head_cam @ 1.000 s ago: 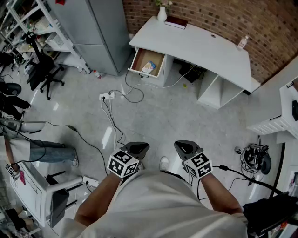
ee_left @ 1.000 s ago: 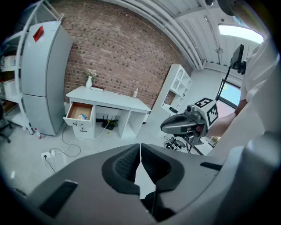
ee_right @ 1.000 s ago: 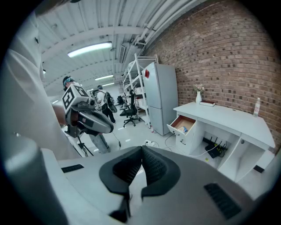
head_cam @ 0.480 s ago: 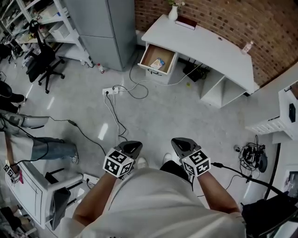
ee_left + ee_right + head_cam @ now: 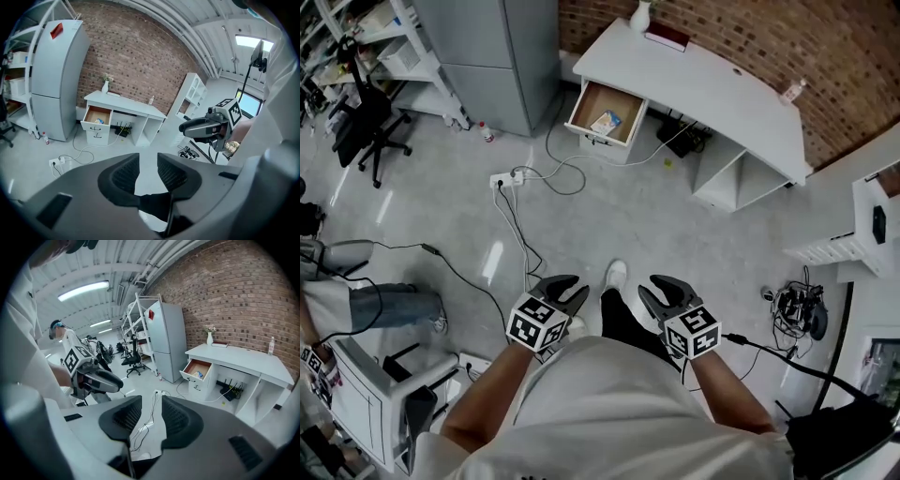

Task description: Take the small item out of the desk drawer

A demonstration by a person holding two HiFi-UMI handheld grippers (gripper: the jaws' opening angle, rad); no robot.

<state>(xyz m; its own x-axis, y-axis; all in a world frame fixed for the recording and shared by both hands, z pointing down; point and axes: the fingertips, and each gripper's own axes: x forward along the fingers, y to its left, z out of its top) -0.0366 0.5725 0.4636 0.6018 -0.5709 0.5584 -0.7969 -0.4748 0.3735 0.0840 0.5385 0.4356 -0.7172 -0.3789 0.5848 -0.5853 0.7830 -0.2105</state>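
the left hand-held gripper point(image 5: 565, 284) and right hand-held gripper point(image 5: 656, 286) are hanging released and empty, jaws having just been opening; the small item point(image 5: 605, 122) is lying in the open drawer point(image 5: 581, 108) under the worktop point(image 5: 703, 89), well apart from both.

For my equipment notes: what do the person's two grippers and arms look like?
The left gripper and right gripper are alike: dark grey curved jaws with ribbed pads, and a white cube with black square markers. A black cable leaves the right one. The shirt is light, short-sleeved. Both pairs of jaws have just been opening, empty.
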